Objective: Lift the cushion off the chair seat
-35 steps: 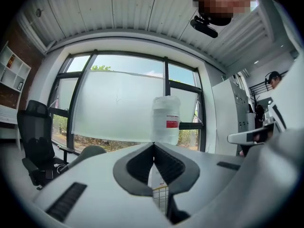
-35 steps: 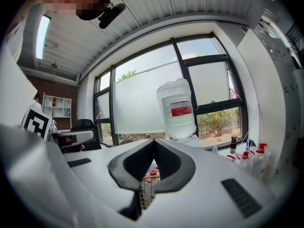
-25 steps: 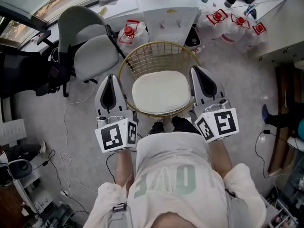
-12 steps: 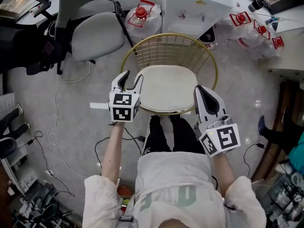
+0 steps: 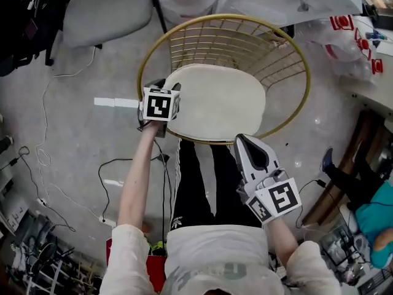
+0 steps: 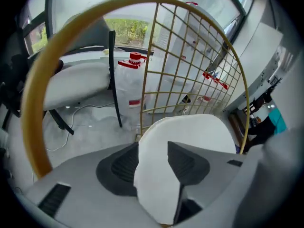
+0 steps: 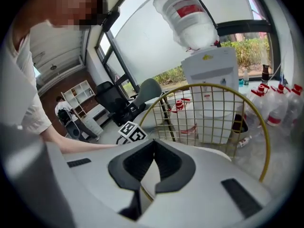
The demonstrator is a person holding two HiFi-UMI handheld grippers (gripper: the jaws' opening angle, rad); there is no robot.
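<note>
Grey floor (image 5: 73,60) — cables (image 5: 43,103), wire chair (image 5: 245,45), jugs (image 5: 347,29) perhaps.

Head view steeply down over chair (image 5: 224,16); both gripper views low, close; all share cushion (image 5: 218,100).

Office: desk chair (image 5: 107,8), water dispenser (image 7: 209,80), floor cables (image 5: 99,189).

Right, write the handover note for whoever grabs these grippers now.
Left gripper: jaws closed on the left edge of the cushion.
Right gripper: jaws together, empty, held in front of the chair, above the person's legs.
Cushion: lies on the seat of the gold wire chair, not visibly raised.
Done: grip taken on one edge.
Left: lift the cushion clear of the seat. The right gripper could probably take the opposite edge to steady it.
</note>
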